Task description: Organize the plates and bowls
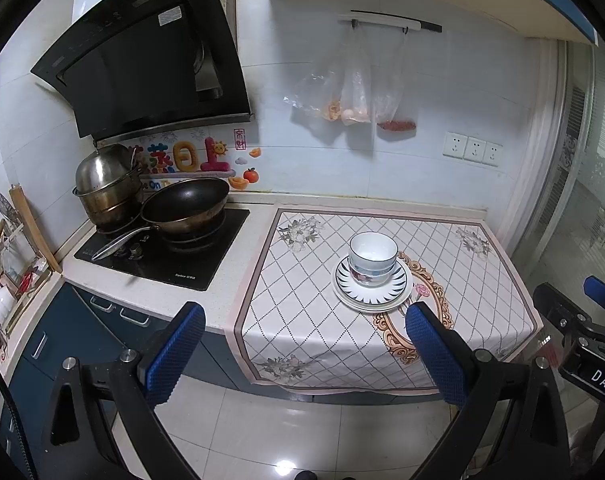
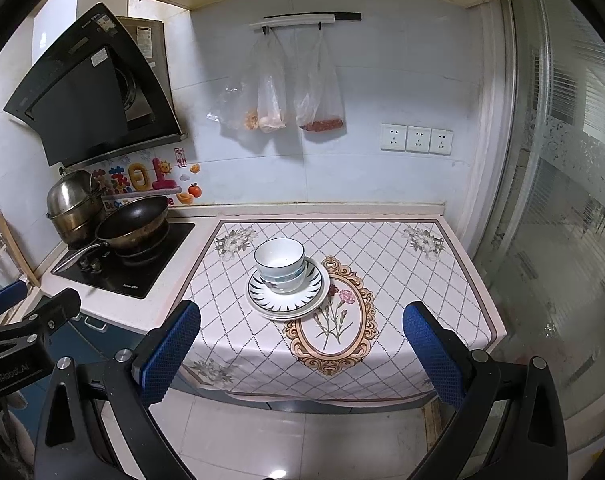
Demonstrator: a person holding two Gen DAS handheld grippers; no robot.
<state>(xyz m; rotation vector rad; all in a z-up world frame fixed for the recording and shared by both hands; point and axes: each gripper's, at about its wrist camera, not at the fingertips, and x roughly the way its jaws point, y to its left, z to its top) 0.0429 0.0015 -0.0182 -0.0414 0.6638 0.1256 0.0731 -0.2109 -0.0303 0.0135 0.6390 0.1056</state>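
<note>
The left gripper (image 1: 304,354) has its two blue-padded fingers (image 1: 174,358) spread wide apart, holding nothing, and hangs in the air in front of the counter's edge. The right gripper (image 2: 300,350) is the same: blue fingers (image 2: 432,354) set wide, nothing between them, held back from the counter over the tiled floor (image 2: 302,436). Part of the right gripper also shows at the right edge of the left wrist view.

Ahead of both, a patterned cloth (image 2: 402,280) with a diamond grid and a flower medallion covers the counter. On the cloth, near its middle, sits a stack of plates (image 2: 288,300); the upper one has a dark striped rim. Two bowls (image 2: 280,264) are nested on top of the plates, the upper one white inside. The stack overlaps the top left of the medallion.

To the left, well apart from the dishes, a black cooktop (image 1: 162,256) carries a dark wok (image 1: 186,208) and a steel pot (image 1: 104,188), under a black range hood (image 1: 142,52). Clear plastic bags (image 2: 278,88) hang from a wall rail above the cloth, and three sockets (image 2: 416,138) sit to their right.
</note>
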